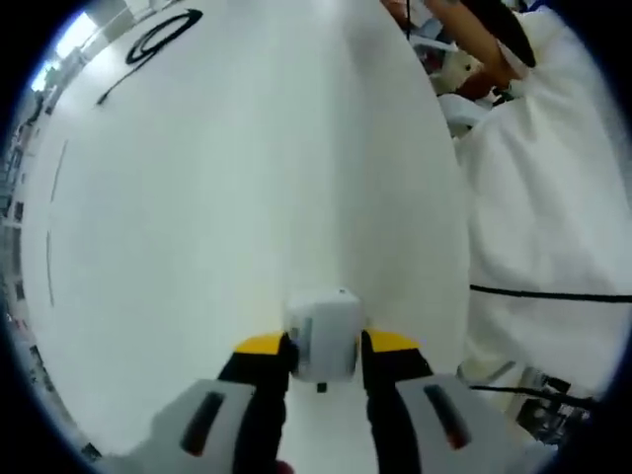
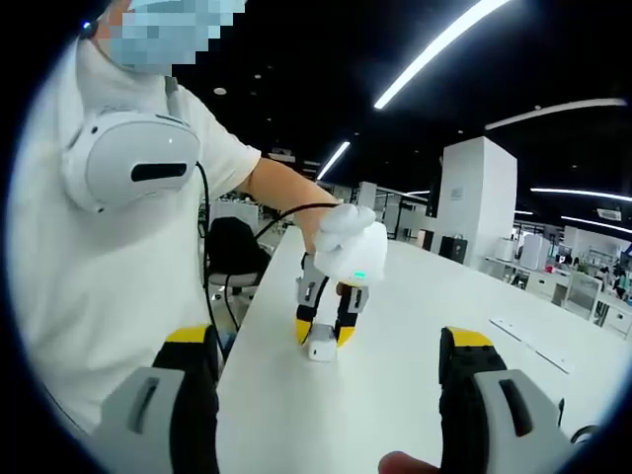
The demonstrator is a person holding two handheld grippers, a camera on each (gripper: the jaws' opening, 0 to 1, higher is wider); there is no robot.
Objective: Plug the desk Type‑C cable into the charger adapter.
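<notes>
I am at an early stage of the job. My left gripper (image 1: 325, 360) has hold of the charger adapter (image 1: 323, 336), a small white cube, with its yellow-tipped fingers (image 1: 262, 348) pressed against the cube's two sides. The adapter sits low on the white tabletop (image 1: 237, 197), touching it or just above it; I cannot tell which. That grasp is the part I judge to be done. What is left is finding the Type-C cable, picking it up, and pushing its plug into the adapter.

In the right gripper view, my right gripper (image 2: 326, 341) is wide open and holds nothing, its two fingers (image 2: 193, 346) standing well apart at the bottom of the picture. Between them, farther along the tabletop (image 2: 395, 296), I see the left gripper (image 2: 321, 331) coming down from my gloved hand (image 2: 348, 242), pinching the same white adapter (image 2: 320, 348) near the table's edge. The adapter lies ahead of my open right fingers, roughly centred between them but apart from them, not yet within reach.

A thin black line with a loop lies far across the tabletop in the left gripper view (image 1: 148, 44); it may be the cable, but it is too small for me to be sure. A black cord (image 2: 286, 212) also runs along my arm toward the white headset (image 2: 128, 158) hanging on my chest.
</notes>
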